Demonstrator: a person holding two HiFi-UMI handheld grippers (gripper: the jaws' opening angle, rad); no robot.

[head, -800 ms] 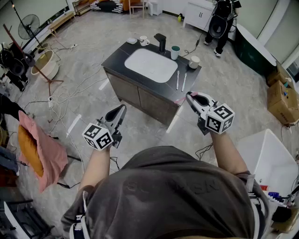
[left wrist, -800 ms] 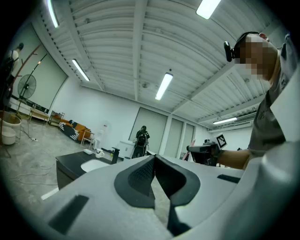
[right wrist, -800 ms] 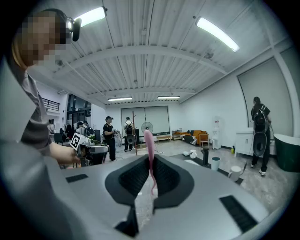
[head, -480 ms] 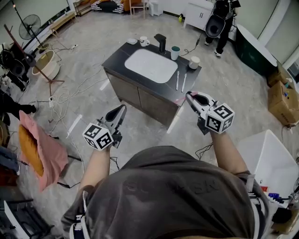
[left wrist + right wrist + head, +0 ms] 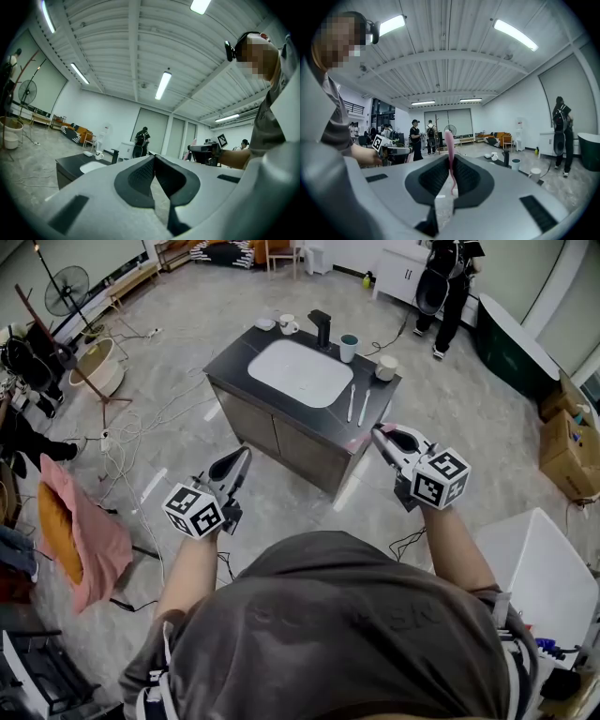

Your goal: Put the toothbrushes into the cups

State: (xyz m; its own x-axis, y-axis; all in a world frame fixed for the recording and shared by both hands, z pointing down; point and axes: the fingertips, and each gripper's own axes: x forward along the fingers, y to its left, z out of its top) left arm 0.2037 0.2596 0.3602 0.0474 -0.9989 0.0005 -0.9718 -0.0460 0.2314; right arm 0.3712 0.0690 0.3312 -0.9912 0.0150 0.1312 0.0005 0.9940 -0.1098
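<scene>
Two white toothbrushes lie side by side on the dark vanity counter, right of the white basin. Behind them stand a green cup and a white cup; both also show in the right gripper view as the green cup and the white cup. My right gripper hovers off the counter's near right corner, shut on a thin pink toothbrush that sticks up past its tips. My left gripper hangs over the floor in front of the cabinet, jaws shut and empty.
A black faucet and a white mug sit at the counter's back. Cables trail over the floor at the left, by a fan and a pink cloth. A person stands beyond the vanity. A white tub is at the right.
Both grippers keep their places and their jaws stay as they were. Only the head camera has shifted a little.
</scene>
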